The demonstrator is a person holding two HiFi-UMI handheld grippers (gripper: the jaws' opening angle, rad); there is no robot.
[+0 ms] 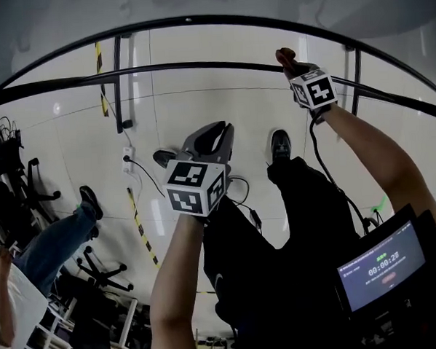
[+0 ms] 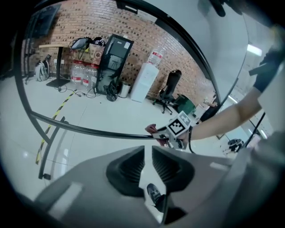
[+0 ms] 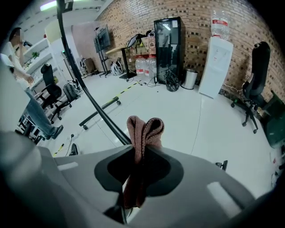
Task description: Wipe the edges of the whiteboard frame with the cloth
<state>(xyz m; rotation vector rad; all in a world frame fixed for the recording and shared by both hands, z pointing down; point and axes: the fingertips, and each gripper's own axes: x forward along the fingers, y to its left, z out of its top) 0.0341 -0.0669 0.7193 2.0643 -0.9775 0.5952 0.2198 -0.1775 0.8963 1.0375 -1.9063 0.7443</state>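
Between the jaws of the right gripper (image 3: 141, 150) a folded reddish-brown cloth (image 3: 144, 129) is clamped. Its doubled end sticks out past the tips, right at the black bar of the whiteboard frame (image 3: 113, 124), which slants away up and to the left in the right gripper view. The left gripper (image 2: 148, 151) has its jaws a narrow gap apart with nothing between them, only a shoe (image 2: 154, 196) and pale floor (image 2: 111, 116) showing through. It hangs lower in the head view, clear of the bar, while a brick wall (image 3: 196, 18) and a water dispenser (image 3: 216, 67) stand far behind.
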